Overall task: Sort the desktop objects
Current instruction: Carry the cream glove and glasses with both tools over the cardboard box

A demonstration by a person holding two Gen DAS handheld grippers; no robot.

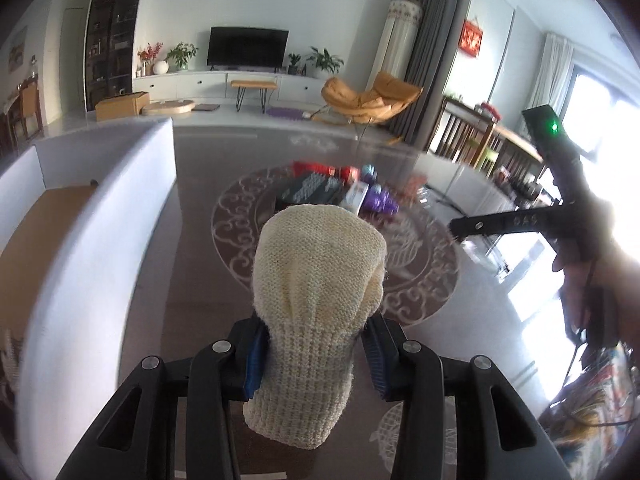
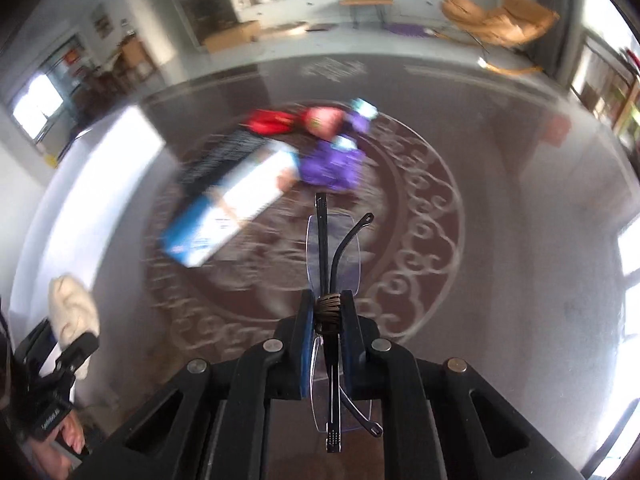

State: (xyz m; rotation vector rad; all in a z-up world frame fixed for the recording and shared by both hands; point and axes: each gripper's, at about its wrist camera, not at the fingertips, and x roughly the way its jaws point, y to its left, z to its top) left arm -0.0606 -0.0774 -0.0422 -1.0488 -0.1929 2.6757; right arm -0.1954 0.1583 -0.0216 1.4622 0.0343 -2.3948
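Observation:
My left gripper (image 1: pixel 316 356) is shut on a cream knitted mitt (image 1: pixel 316 272), its blue pads pressing the ribbed cuff while the rounded end sticks out ahead, held above the table. The right wrist view shows the same mitt (image 2: pixel 72 312) at the lower left. My right gripper (image 2: pixel 328 312) is shut on a pair of folded rimless glasses (image 2: pixel 334 248), gripped at the wrapped bridge, with the dark temples pointing forward. It also shows from the side in the left wrist view (image 1: pixel 460 227), held by a hand (image 1: pixel 592 240).
On the glossy patterned table (image 2: pixel 500 240) lies a pile: a blue-and-white box (image 2: pixel 236 204), purple packets (image 2: pixel 332 164), a red item (image 2: pixel 272 120) and a dark flat box (image 1: pixel 308 190). A white bin with a brown bottom (image 1: pixel 100 220) stands at the left.

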